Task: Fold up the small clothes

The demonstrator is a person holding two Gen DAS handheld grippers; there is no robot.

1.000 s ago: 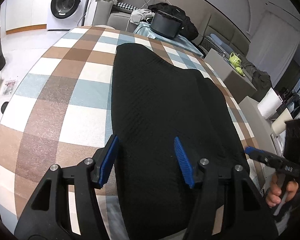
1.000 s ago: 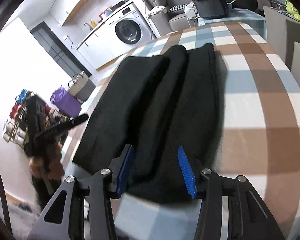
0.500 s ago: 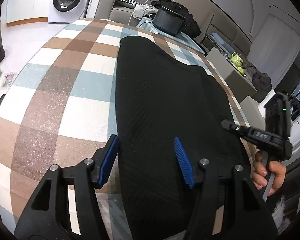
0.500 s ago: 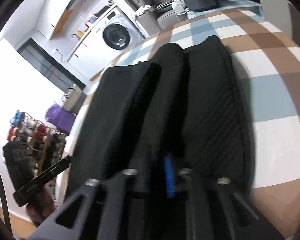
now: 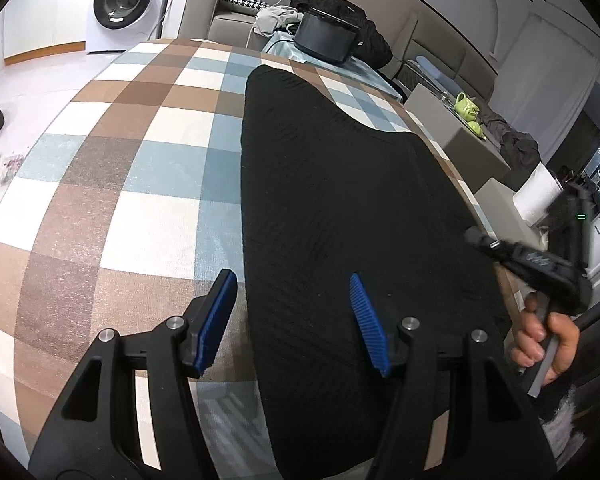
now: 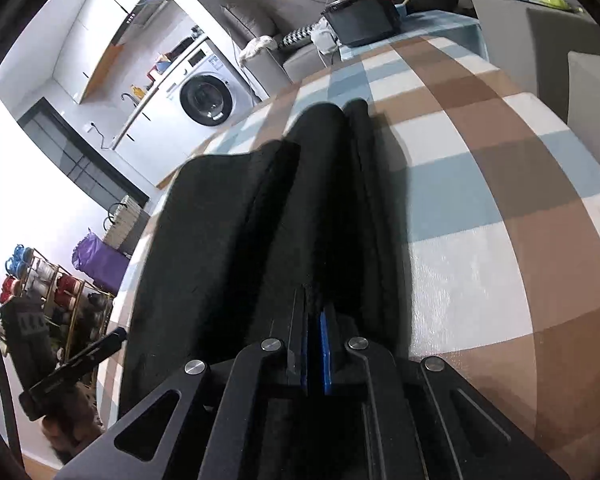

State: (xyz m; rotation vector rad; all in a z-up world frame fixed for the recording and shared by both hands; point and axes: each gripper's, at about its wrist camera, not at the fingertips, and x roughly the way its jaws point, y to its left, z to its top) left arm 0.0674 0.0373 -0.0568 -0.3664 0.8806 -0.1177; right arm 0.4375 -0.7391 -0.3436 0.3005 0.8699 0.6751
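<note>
Right gripper [image 6: 314, 344] pinched shut on a fold of the black garment [image 5: 340, 200]; left gripper [image 5: 292, 316] half open, empty, straddling the garment's near edge on the checked cloth [image 5: 140, 152]

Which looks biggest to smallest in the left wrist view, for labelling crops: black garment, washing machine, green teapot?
1. black garment
2. washing machine
3. green teapot
This is apparent size only: the garment lies nearest the camera, the other two far behind.
</note>
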